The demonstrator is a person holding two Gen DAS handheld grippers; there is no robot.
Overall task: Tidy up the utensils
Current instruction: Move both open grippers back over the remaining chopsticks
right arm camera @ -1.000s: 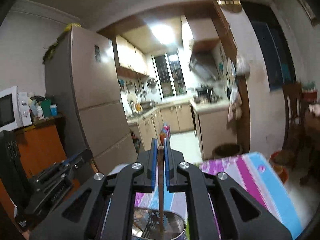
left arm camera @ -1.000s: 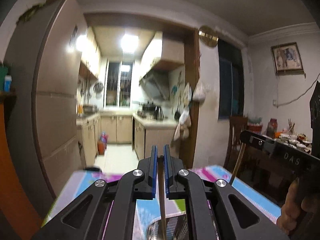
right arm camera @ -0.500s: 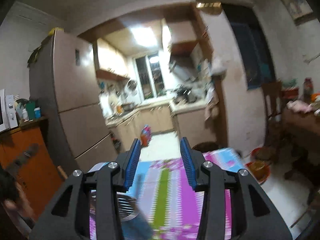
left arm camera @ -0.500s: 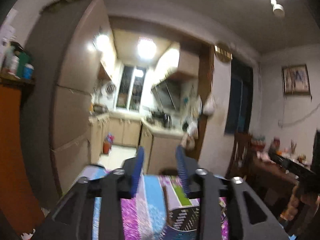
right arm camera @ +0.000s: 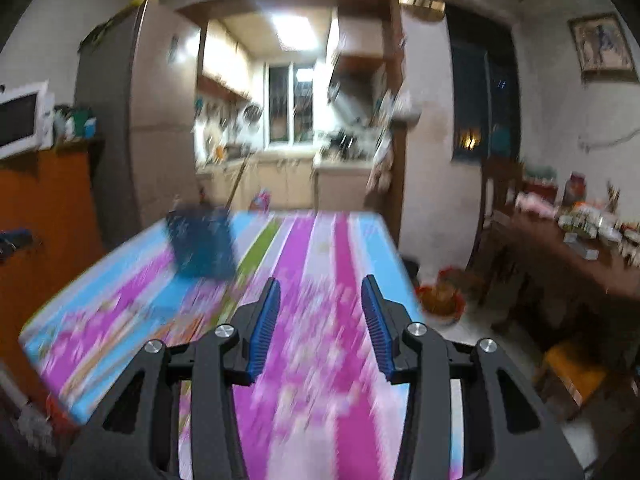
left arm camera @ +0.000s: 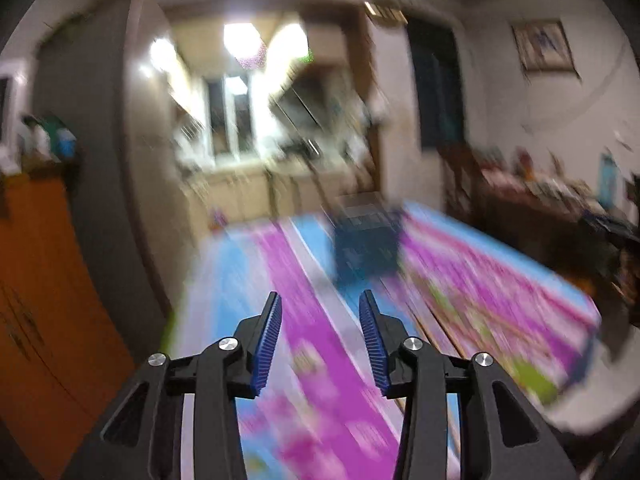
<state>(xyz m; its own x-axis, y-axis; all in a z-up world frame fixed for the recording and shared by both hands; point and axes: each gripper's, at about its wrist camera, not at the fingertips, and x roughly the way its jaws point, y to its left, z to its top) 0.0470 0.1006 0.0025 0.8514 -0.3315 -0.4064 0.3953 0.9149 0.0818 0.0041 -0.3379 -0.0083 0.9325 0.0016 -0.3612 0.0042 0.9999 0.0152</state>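
Both views are motion-blurred. A dark blue mesh utensil holder (left arm camera: 366, 246) stands on the striped pink and blue tablecloth (left arm camera: 320, 344), beyond my left gripper (left arm camera: 320, 306), which is open and empty. In the right wrist view the holder (right arm camera: 202, 242) sits at the far left of the table with a wooden chopstick (right arm camera: 236, 184) sticking up from it. My right gripper (right arm camera: 320, 292) is open and empty, well back from the holder and to its right. Thin stick shapes (left arm camera: 424, 320) lie blurred on the cloth by the left gripper's right finger.
An orange cabinet (left arm camera: 36, 280) and a grey fridge (right arm camera: 160, 120) stand to the left. A dark side table with jars and dishes (right arm camera: 580, 232) is to the right, with a red bowl (right arm camera: 440, 300) on the floor. The kitchen doorway lies behind the table.
Both grippers held a chopstick over the holder a second ago, then opened and let go. Both have since pulled back and tilted down, so the holder now sits farther away.
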